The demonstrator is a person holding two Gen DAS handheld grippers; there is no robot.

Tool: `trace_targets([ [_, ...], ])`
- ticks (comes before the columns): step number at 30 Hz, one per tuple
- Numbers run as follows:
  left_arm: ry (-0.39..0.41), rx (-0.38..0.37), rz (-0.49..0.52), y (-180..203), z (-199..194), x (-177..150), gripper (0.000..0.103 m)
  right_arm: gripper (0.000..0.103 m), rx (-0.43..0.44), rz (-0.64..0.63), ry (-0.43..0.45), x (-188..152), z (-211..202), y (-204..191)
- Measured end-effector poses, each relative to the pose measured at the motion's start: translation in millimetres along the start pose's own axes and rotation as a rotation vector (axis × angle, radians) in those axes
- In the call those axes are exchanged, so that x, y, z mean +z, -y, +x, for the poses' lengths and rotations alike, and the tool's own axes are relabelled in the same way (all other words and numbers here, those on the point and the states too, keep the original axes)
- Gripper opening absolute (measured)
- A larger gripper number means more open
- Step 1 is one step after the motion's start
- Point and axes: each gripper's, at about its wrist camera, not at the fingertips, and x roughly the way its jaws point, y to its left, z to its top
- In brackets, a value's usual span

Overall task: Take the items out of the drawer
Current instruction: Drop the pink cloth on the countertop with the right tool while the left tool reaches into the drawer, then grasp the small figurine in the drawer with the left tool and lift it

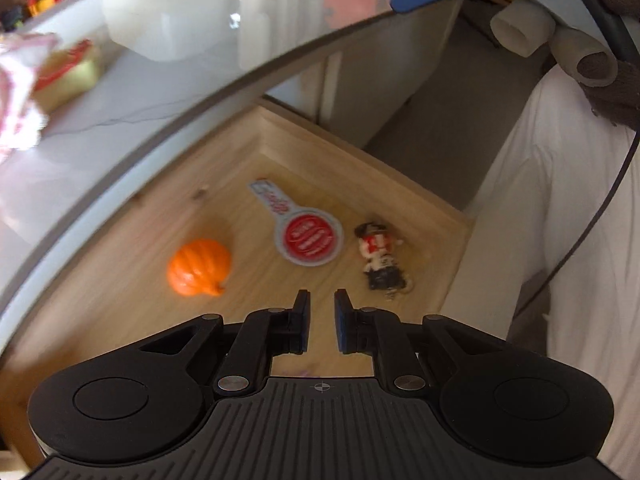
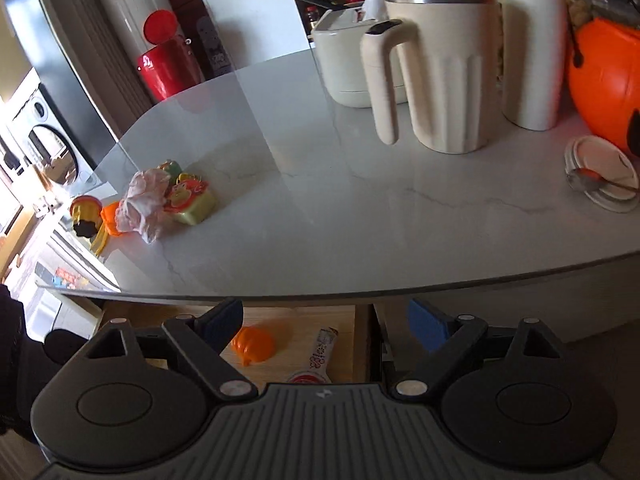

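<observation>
Inside the open wooden drawer [image 1: 132, 280], three things lie on the floor of it. One little orange pumpkin [image 1: 199, 267] sits nearest the countertop side. One flat grey tag with a red round middle [image 1: 308, 236] lies in the middle. One small toy figure [image 1: 378, 256] lies close to the drawer's outer edge. None of them touch each other.

The left gripper [image 1: 321, 312] hangs over the drawer, pointing down. Its two fingers are almost pressed together, with only a thin gap, and nothing is between them.

The right gripper [image 2: 326, 326] is spread wide and holds nothing. Below it, the pumpkin and the tag show again.

Further on, the white countertop [image 2: 340, 208] carries one pile of small toys [image 2: 160, 200] near its left edge. At the back stand one cream jug [image 2: 436, 68], one cream box [image 2: 344, 60] and one tall white cylinder [image 2: 532, 40]. One big orange pumpkin bucket [image 2: 604, 80] sits at the right edge.
</observation>
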Motion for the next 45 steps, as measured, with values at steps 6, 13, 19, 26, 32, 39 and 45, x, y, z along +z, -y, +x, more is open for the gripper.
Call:
trace_targets([
  [6, -0.120, -0.002, -0.006, 31.3, 56.3, 48.9, 0.016, 0.095, 0.040, 0.138, 0.059, 3.4, -8.8, 25.5],
  [13, -0.290, -0.019, -0.005, 37.6, 99.3, 69.2, 0.017, 0.095, 0.080, 0.190, 0.087, 0.4, -18.5, 43.6],
  [19, -0.402, 0.008, -0.002, 37.8, 124.2, 69.4, 0.032, 0.096, 0.099, 0.199, 0.077, -1.7, -17.2, 50.0],
  [26, -0.428, -0.018, 0.029, 39.0, 131.2, 66.9, 0.031, 0.098, 0.108, 0.183, 0.086, 1.5, -16.0, 45.1],
  [32, -0.335, 0.007, 0.066, 38.0, 92.0, 56.6, 0.031, 0.099, 0.076, 0.166, 0.077, 1.1, -11.5, 42.1],
  [39, -0.099, 0.004, -0.106, 6.1, -6.7, 2.8, 0.031, 0.101, 0.010, 0.073, 0.029, -2.1, 0.3, 22.3],
  [45, 0.011, 0.141, -0.329, -51.7, -75.8, -77.5, 0.031, 0.101, -0.062, -0.122, -0.063, -13.3, 20.4, -22.7],
])
